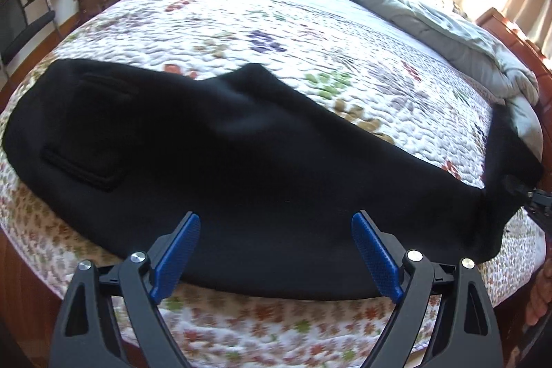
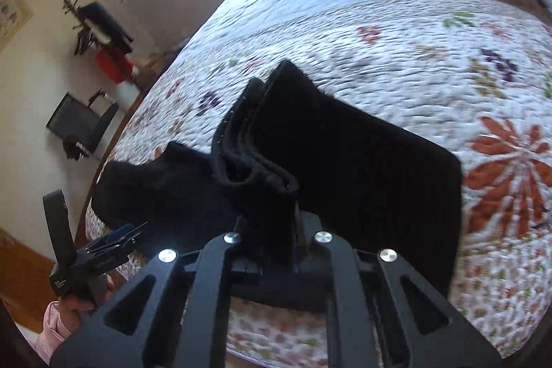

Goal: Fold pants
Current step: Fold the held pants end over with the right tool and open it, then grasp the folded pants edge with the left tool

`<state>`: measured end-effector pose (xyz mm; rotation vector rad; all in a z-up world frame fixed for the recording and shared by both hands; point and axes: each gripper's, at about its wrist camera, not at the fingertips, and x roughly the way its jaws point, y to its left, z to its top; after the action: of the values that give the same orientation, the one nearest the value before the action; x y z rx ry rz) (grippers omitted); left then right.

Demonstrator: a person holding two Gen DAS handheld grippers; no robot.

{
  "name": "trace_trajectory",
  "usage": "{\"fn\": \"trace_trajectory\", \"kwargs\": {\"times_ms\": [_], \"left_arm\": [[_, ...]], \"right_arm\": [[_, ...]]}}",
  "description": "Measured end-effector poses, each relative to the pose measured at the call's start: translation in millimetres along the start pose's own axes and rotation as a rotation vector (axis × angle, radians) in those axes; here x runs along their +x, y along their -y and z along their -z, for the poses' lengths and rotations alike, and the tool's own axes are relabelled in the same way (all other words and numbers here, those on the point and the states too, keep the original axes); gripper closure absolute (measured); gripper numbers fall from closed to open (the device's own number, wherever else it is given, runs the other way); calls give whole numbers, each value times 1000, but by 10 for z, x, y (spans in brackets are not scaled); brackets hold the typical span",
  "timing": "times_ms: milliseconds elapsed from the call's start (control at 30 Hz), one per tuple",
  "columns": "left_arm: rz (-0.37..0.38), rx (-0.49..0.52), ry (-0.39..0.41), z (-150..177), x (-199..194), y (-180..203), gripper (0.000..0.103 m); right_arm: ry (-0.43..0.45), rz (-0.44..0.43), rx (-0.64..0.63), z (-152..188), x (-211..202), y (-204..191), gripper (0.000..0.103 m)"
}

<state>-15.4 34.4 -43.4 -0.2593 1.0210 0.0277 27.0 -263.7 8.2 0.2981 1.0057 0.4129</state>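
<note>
Black pants [image 1: 241, 154] lie lengthwise along the bed's [image 1: 276, 23] near edge. Right hand-held gripper [image 2: 293, 216] pinches the cuff end; left hand-held gripper [image 1: 276, 250], spread wide, hovers empty at mid-length.

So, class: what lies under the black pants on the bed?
Under the black pants lies the floral quilt, visible all around them. The quilt directly beneath is covered, so anything there cannot be seen. The right gripper lifts one end, its jaws shut on it.

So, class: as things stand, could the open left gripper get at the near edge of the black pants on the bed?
Probably yes: the left gripper hangs open over the black pants, nothing between.
</note>
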Motion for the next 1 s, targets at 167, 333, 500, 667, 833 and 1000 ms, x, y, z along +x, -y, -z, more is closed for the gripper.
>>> {"fn": "trace_trajectory", "kwargs": {"times_ms": [167,333,500,667,833,1000], "left_arm": [[-2,-71,6,-6,-74,-334,13],[8,-107,4,-4,-101,-496,13],[49,-116,-17,-3,-65,-496,13],[118,-105,-65,-6,56,-290,13],[114,-73,-139,4,283,2,13],[88,-74,-198,19,491,181,12]], "right_arm": [[-73,-59,-68,-73,499,-479,94],[-172,-45,-153,100,1041,-928,94],[-279,-66,-186,362,1391,-1033,66],[-292,-233,-109,422,1074,-818,52],[-161,-188,-17,413,388,-332,51],[-89,-67,25,506,-26,101,51]]}}
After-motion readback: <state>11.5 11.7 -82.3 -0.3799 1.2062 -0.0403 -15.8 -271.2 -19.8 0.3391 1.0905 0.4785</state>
